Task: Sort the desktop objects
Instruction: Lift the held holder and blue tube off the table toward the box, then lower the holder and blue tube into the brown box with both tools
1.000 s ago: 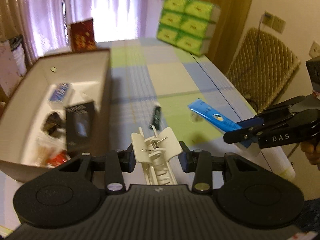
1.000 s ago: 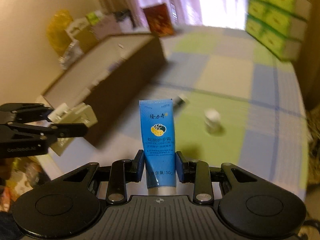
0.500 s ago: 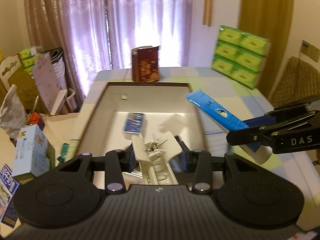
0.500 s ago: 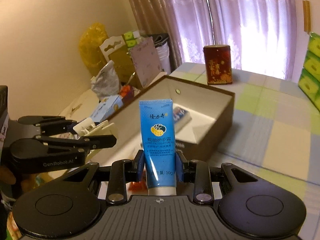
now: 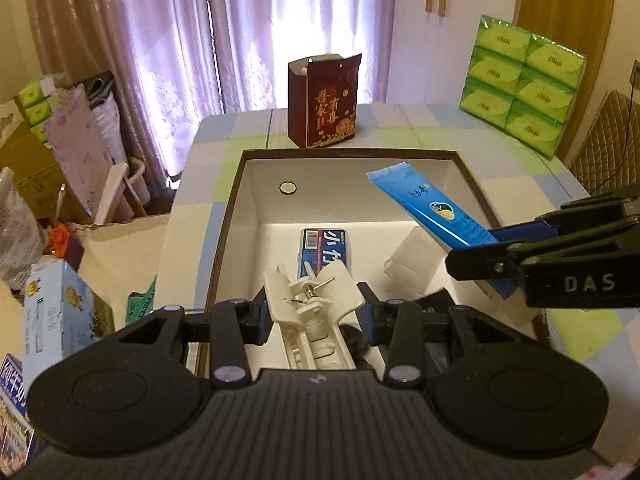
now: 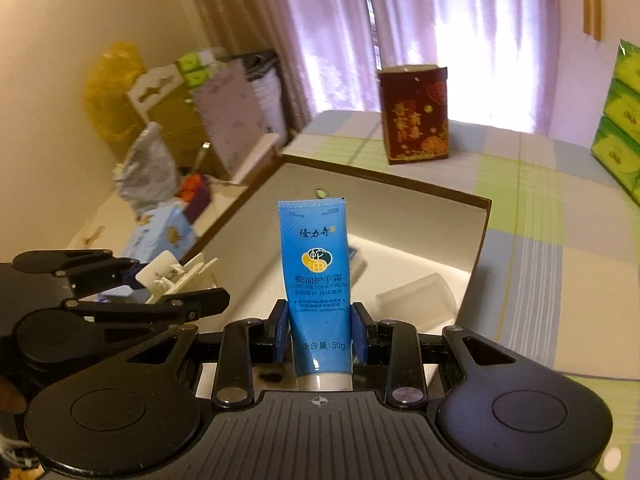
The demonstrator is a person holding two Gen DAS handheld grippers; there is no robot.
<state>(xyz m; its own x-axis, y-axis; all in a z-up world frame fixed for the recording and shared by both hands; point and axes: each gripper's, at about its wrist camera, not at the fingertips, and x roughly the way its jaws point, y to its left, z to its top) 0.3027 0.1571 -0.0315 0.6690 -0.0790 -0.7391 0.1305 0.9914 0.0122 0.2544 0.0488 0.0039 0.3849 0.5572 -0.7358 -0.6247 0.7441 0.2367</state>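
Note:
My left gripper [image 5: 314, 314] is shut on a white plastic clip [image 5: 316, 304] and hangs over the near end of a brown-edged open box [image 5: 348, 155]. In from the right comes my right gripper [image 5: 474, 254], shut on a blue hand cream tube [image 5: 432, 210] that slants over the box. In the right wrist view the tube [image 6: 316, 276] stands upright in the right gripper [image 6: 319, 336], and the left gripper [image 6: 188, 282] with the clip [image 6: 176, 274] shows at the left. Inside the box lie a blue packet [image 5: 322, 248] and a white block [image 5: 412, 266].
A dark red carton [image 5: 324, 102] stands on the checked tablecloth [image 5: 520, 160] behind the box. Green tissue packs [image 5: 520, 84] sit at the back right. To the table's left are a light blue box [image 5: 56, 312], cardboard boxes and bags. Curtains hang behind.
Both grippers have swung left from the open tabletop to over the box, each still holding its object. The small items on the cloth have dropped out of view.

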